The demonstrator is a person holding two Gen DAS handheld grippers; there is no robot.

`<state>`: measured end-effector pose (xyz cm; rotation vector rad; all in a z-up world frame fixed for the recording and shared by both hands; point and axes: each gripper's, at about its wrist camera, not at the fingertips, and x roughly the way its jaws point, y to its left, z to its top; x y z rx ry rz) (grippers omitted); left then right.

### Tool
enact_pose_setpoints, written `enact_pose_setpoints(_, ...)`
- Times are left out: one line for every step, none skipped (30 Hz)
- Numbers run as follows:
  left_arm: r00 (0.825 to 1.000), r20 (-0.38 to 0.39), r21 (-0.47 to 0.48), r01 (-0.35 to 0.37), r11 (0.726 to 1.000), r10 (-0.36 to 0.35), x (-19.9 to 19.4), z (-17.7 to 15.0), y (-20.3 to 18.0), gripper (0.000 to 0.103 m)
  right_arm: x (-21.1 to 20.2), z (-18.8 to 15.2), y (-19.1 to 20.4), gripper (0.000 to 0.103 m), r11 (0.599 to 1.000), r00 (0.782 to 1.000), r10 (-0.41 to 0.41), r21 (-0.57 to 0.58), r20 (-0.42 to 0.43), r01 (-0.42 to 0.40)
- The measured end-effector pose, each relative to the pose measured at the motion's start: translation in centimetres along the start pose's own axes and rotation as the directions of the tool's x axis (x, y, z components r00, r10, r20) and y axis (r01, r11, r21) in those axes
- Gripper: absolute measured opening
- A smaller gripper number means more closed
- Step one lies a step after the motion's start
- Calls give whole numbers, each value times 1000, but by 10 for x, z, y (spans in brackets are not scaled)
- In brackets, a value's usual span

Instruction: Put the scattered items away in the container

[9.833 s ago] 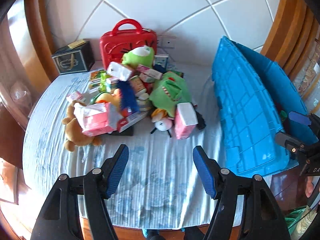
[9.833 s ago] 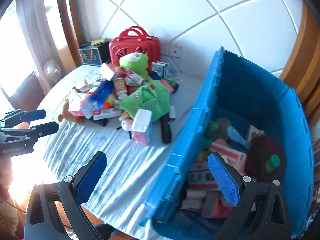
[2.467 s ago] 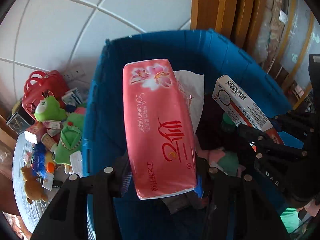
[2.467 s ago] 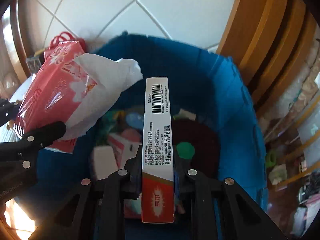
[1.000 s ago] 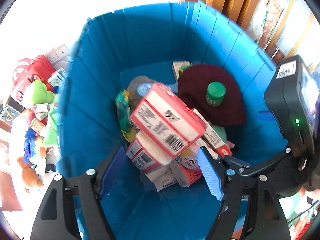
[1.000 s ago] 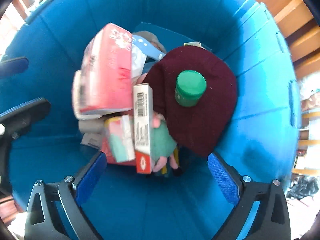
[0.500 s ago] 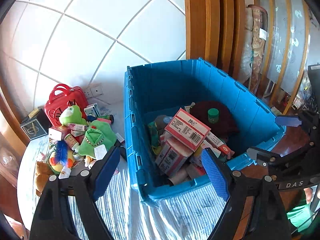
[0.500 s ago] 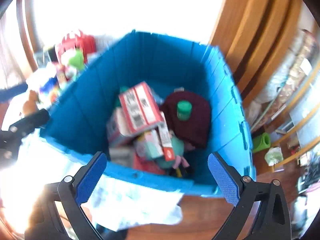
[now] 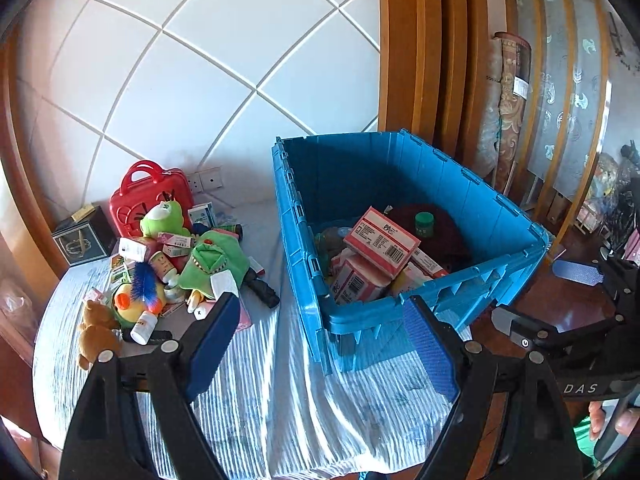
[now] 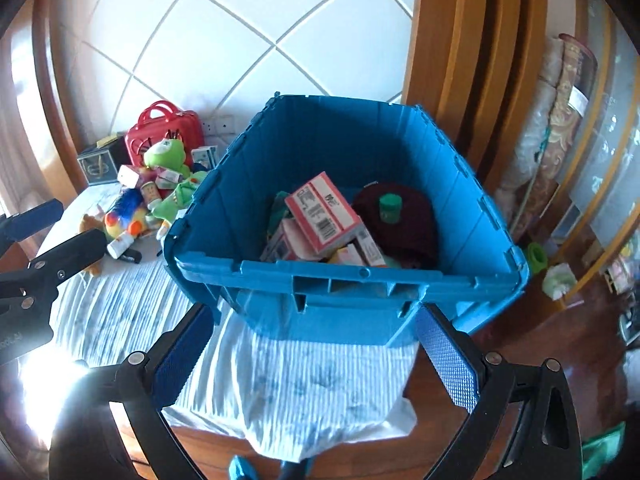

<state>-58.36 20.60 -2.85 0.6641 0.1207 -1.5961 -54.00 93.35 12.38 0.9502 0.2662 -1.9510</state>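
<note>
Both pairs of jaws stand wide and empty before the blue container (image 9: 516, 216).
Left gripper (image 9: 324, 344), whose jaws have just been opening, and right gripper (image 10: 316, 356) hold nothing; a pink tissue pack (image 9: 382, 240) lies inside the container atop boxes, beside a maroon cap (image 10: 412, 216); scattered items (image 9: 172, 264), toys and boxes, remain heaped on the striped cloth (image 9: 280, 400) left of it.

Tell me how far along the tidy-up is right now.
Partly done. The blue crate already holds a pink tissue pack, boxes, a maroon hat and a green-capped jar. Nothing is in hand: the left claw and right claw are both open and empty. Left on the table: the pile beside the crate, including green plush toys, a brown bear and small bottles.
</note>
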Motion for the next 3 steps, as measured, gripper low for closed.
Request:
enact_pose_setpoints(1000, 3, -1, -1, 1000, 1, -2, 0, 0, 84, -2, 0, 1, 103, 1000, 1000, -11, 3, 8, 11)
enact_pose_setpoints(1000, 8, -2, 0, 1000, 0, -4, -1, 0, 84, -4, 0, 2, 103, 1000, 1000, -18, 6, 17, 18)
enact_pose_setpoints(1000, 11, -3, 1, 1000, -1, -6, -2, -1, 84, -7, 0, 4, 103, 1000, 999, -20, 9, 26, 20)
